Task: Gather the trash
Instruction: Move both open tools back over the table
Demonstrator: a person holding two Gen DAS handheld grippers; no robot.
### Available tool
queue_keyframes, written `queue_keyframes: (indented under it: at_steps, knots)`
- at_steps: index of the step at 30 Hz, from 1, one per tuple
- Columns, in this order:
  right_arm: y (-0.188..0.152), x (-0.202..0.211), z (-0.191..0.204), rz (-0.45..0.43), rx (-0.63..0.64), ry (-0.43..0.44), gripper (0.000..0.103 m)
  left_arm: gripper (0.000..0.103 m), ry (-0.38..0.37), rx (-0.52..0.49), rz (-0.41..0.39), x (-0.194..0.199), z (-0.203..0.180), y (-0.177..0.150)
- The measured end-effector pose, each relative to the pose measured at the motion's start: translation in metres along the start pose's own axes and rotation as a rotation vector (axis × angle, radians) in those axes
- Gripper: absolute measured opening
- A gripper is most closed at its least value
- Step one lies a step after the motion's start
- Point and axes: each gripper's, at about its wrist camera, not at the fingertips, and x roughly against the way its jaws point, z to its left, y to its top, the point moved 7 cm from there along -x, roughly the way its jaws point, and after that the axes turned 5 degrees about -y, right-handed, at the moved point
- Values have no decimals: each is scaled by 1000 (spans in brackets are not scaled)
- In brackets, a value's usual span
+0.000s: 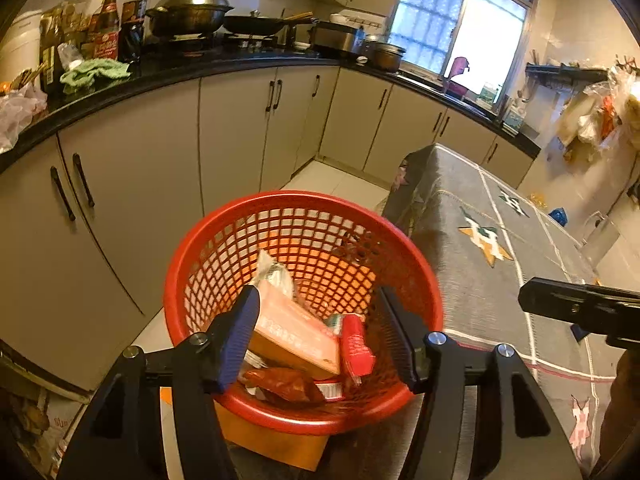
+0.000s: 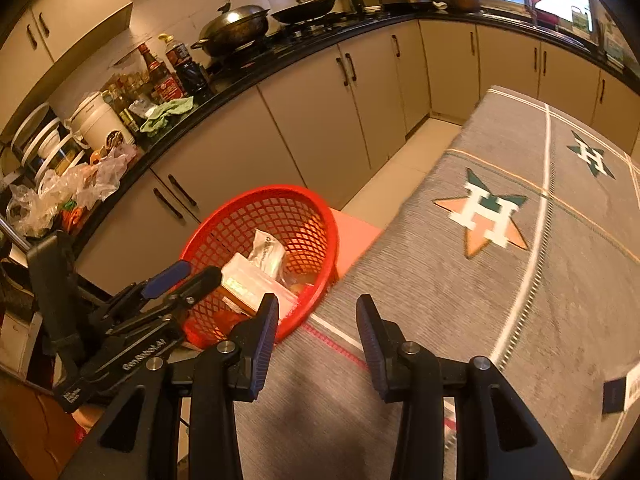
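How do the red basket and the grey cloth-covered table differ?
The red basket is round, latticed plastic; the table is flat, draped in grey cloth with star emblems. The basket holds wrappers and a carton; the table's near part is mostly bare. The basket's rim sits beside the table's edge.

A worktop [image 2: 500, 280] covered with a grey cloth [image 1: 472, 280] bearing star-shaped emblems and pale stripes filled the right side of both views. Near its right edge in the right wrist view lay a small dark card [image 2: 614, 396] beside a white label [image 2: 633, 384]. At its left edge a red mesh basket [image 1: 192, 280] of wrappers sat on an orange box [image 2: 356, 236] standing on the pale tiled floor [image 1: 336, 182].
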Motion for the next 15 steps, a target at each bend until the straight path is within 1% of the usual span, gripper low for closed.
queue_keyframes:
  at_steps: [3,8,13,15]
  knots:
    - [-6,10,-14,-11,-27,-12,44,61,-9,-23,-6,5,-14,1]
    - [-16,31,-45,-40,-76,-43,44,62,-36,-90,-4,11,-50,0]
    - [-30,60,-94,-77,-139,-117,44,65,-72,-162,18,9,-94,-9]
    - [-38,75,-120,-96,-171,-166,44,65,-87,-197,29,6,-114,-14]
